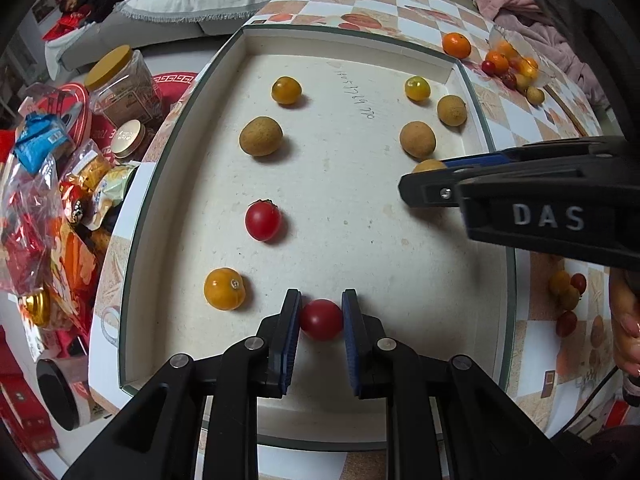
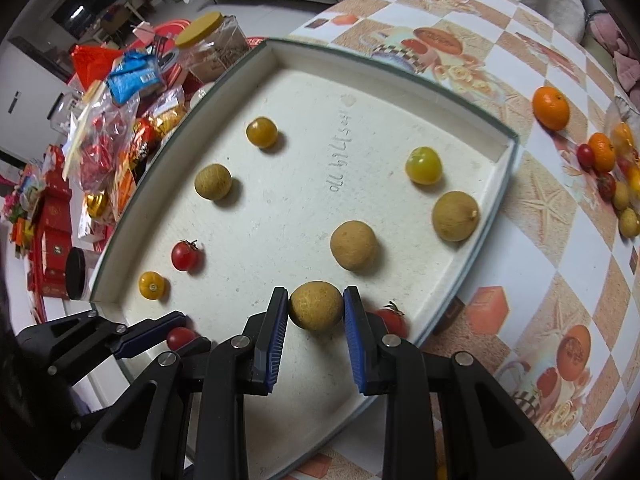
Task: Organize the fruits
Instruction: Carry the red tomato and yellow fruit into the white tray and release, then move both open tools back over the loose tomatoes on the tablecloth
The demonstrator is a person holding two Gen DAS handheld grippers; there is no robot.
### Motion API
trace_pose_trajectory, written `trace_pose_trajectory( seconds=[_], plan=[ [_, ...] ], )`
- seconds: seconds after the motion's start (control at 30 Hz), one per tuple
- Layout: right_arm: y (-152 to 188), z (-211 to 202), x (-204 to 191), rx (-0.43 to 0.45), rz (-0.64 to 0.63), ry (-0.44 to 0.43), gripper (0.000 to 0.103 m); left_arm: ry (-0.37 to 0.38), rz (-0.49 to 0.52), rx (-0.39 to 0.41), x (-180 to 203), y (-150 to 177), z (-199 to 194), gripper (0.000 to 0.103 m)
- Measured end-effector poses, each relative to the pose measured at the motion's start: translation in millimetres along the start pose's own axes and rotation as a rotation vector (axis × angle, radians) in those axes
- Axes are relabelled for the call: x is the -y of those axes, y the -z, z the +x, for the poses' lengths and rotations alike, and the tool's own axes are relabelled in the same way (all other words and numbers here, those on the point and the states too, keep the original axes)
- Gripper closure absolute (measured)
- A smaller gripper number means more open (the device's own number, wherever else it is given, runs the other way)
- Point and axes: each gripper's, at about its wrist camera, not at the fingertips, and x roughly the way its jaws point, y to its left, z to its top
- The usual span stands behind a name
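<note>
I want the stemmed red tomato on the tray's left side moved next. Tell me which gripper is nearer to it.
Left. The left gripper, shut on another red tomato, sits just below the stemmed tomato. The right gripper is across the tray.

tray (image 1: 188, 128): matt, rough, speckled foam-like white
red tomato (image 1: 321, 319): smooth, glossy skin
longan (image 2: 316, 305): dull, rough tan rind
left hand-held gripper (image 1: 321, 312): black plastic, ribbed blue pads
worktop (image 2: 552, 240): glossy printed covering

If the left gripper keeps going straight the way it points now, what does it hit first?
Probably the tray floor. The left gripper is already shut on a red tomato and points steeply down, so the tomato would likely touch the floor first; the gap under it is unclear.
</note>
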Motion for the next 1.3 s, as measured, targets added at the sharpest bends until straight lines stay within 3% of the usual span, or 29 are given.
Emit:
trace_pose_trajectory(
  seconds=[0.07, 0.17, 0.23, 0.33, 0.4, 0.63, 0.9, 1.1, 1.3],
  plan=[
    [0.4, 3.4, -0.5, -0.006, -0.001, 0.004, 0.072, -0.008, 0.013, -0.002, 1.2, 0.1, 0.5, 0.081],
    [-0.5, -0.9, -0.3, 0.003, 0.008, -0.018, 0.051, 0.001, 0.029, -0.002, 2.3, 0.7, 0.1, 0.074],
    [-2.1, -7.3, -0.1, 0.025, 0.026, -0.052, 0.037, -0.013, 0.039, 0.000, 4.0, 1.0, -1.0, 0.039],
    [-4.2, -29.7, 3.8, 0.091, 0.056, -0.083, 0.022, -0.029, 0.048, 0.017, 4.9, -0.3, -4.3, 0.038],
    [-3.3, -42.8, 11.5, 0.124, 0.080, -0.068, 0.018, -0.035, 0.051, 0.009, 4.9, -2.7, -4.2, 0.038],
    [24.9, -62.7, 79.7, 0.146, 0.294, 0.007, 0.015, -0.027, 0.115, 0.034, 23.2, -26.0, -12.1, 0.037],
    [98.7, -74.5, 161.3, 0.100, 0.526, 0.117, 0.015, 0.049, 0.229, 0.072, 74.8, -48.5, -20.5, 0.037],
    [148.8, -79.4, 170.6, 0.064, 0.568, 0.134, 0.015, 0.117, 0.357, 0.060, 117.3, -48.3, -19.8, 0.038],
    [179.6, -79.3, 155.0, 0.041, 0.510, 0.127, 0.015, 0.175, 0.531, 0.039, 155.7, -30.0, -19.4, 0.038]
  ],
)
